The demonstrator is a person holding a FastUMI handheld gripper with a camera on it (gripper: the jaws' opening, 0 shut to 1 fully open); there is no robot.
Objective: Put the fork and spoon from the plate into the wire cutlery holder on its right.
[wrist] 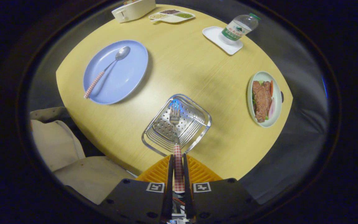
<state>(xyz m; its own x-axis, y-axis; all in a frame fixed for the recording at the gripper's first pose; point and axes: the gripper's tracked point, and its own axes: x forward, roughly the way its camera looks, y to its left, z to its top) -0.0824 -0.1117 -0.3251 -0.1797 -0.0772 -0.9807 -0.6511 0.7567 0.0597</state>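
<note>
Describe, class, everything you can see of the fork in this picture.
The fork looks like shiny metal at its tines and neck, with a red-and-white checked handle. The gripper is shut on the handle, both fingers pressing its sides. The fork points straight ahead of the fingers, tines over the perforated floor of the wire cutlery holder. Whether the tines touch that floor cannot be told.

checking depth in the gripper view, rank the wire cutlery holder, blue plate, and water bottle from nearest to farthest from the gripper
The gripper is shut on the fork by its checked handle.
1. Wire cutlery holder: just ahead of the fingers, under the fork's tines.
2. Blue plate: beyond the holder, to the left, with the spoon lying on it.
3. Water bottle: farthest, to the right, on a white tray.
</note>
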